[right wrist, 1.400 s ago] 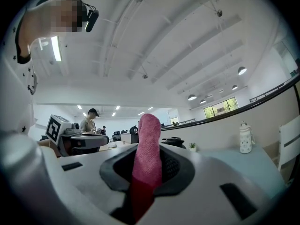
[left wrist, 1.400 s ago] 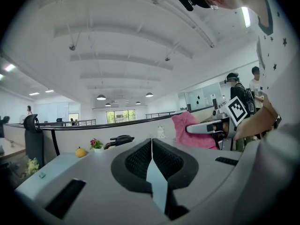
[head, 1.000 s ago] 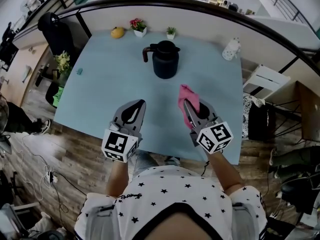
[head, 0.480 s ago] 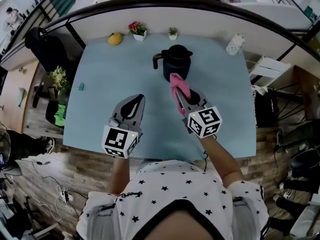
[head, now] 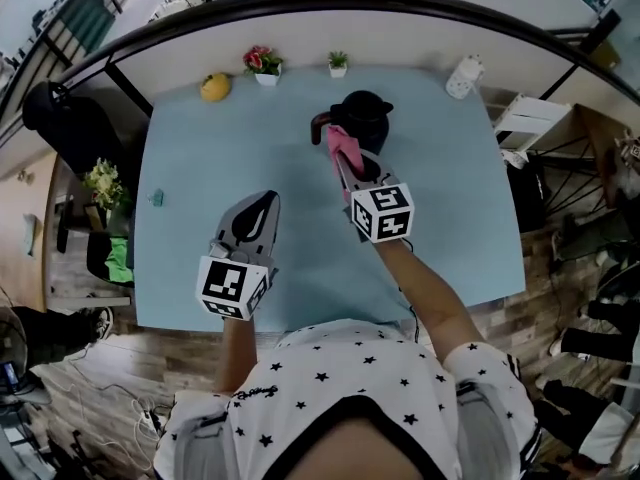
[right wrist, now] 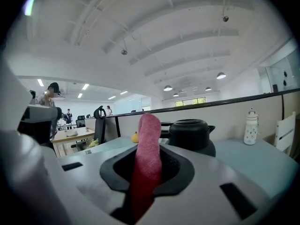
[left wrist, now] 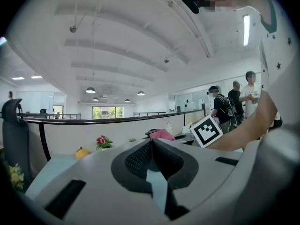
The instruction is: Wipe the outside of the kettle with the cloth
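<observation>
Squarely, the cloth (right wrist: pixel 148 139) sits pinched between right gripper (right wrist: pixel 149 165) fingers (right wrist: pixel 179 171).

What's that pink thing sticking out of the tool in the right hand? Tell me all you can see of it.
It is a pink cloth, soft and finely textured like towelling, bunched into a narrow strip. The right gripper is shut on its lower part, and the rest sticks out past the jaws to a rounded free end. It is held above the blue table, close by the black kettle near its handle; whether it touches the kettle I cannot tell.
</observation>
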`<move>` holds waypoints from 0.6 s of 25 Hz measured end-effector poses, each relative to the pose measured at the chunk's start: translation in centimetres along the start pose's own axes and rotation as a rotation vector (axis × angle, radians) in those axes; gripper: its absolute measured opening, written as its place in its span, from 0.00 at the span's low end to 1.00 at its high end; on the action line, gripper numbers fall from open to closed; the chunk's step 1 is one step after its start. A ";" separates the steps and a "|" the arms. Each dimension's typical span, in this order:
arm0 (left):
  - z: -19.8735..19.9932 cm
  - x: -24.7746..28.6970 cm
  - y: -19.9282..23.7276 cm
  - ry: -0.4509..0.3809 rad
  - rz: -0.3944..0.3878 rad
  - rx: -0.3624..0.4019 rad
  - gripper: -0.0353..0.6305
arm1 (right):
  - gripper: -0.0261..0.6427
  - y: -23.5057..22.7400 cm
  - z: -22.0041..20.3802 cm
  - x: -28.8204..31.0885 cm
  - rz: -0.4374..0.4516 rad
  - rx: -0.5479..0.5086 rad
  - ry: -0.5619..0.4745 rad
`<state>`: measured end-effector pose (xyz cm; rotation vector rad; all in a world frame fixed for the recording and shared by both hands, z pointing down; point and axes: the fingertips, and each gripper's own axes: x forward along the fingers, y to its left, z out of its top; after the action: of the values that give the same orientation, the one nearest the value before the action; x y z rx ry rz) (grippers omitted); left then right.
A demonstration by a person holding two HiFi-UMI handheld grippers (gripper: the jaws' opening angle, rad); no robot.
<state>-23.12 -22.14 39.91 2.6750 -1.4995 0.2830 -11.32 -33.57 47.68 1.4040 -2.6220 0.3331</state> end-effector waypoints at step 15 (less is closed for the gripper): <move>-1.1 -0.1 2.9 0.011 -0.019 -0.041 0.10 | 0.13 -2.3 -0.9 4.4 -0.163 -0.006 0.071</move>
<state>-25.78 -23.44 40.91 2.6499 -1.4593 0.2630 -11.82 -38.11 49.85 1.5613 -2.4308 0.3471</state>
